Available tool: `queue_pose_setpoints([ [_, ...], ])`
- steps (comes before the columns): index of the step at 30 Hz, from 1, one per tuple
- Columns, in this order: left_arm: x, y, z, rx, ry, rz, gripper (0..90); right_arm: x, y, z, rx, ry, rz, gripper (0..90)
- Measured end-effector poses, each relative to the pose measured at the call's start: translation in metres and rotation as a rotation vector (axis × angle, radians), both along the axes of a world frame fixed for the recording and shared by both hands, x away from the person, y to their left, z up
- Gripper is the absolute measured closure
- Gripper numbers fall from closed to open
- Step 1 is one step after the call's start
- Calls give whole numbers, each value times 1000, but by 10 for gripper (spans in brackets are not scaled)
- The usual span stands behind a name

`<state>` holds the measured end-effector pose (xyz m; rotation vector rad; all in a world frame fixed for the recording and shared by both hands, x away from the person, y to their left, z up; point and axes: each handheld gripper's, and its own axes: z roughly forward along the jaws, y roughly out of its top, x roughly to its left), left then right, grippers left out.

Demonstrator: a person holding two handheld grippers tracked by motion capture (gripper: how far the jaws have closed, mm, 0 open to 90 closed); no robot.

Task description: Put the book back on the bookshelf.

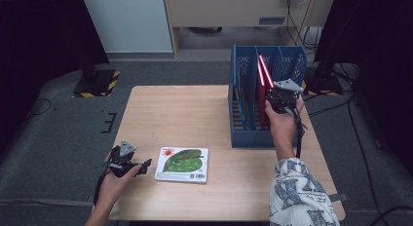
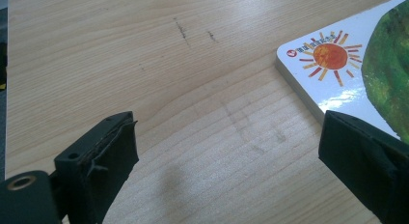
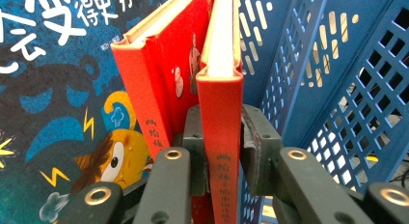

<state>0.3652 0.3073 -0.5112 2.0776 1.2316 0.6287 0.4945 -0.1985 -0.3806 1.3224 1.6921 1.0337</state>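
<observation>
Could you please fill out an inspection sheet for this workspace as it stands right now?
Surface: wooden table, a few dark scuffs.
Job's things: two red books upright in the blue file rack; the right red book is being held; a blue-cover book stands beside them; a leaf picture book lies flat.
Clutter: nothing seen.
Grippers: right gripper clamped on the red book's spine; left gripper open, low over the table beside the leaf book's corner.
Cables: black leads on the floor.
Surroundings: grey carpet, hazard-striped stand bases.

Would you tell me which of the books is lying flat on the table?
The white book with the green leaf cover; the two red books stand upright in the blue rack.
</observation>
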Motion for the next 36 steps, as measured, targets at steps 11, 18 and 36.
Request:
queue_pose_setpoints([
  [11, 0, -1, 0, 3, -1, -2, 55, -14, -4, -9, 20, 12, 23, 711],
  [18, 0, -2, 1, 4, -2, -4, 56, -22, -6, -15, 26, 15, 32, 746],
  [36, 0, -1, 1, -2, -6, -2, 58, -25, -1, -15, 29, 11, 47, 761],
])
